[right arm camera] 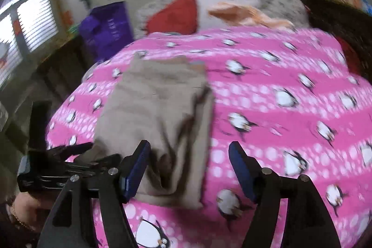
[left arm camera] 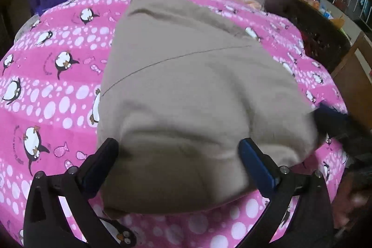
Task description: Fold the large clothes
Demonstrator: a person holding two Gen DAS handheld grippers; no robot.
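Left gripper (left arm camera: pixel 177 150): jaws wide apart over folded beige garment (left arm camera: pixel 186 90), frame centre, gripping nothing. Right gripper (right arm camera: pixel 189 155): jaws apart, empty.

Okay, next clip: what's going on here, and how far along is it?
A person is folding a beige garment on a bed covered by a pink penguin-print sheet, with a handheld tool in each hand. The garment already lies folded into a narrow, layered bundle. The left tool hovers wide open over its near end, pads not pressing on it. The right tool is open too, off to the garment's right edge, holding nothing. The right wrist view is motion-blurred.
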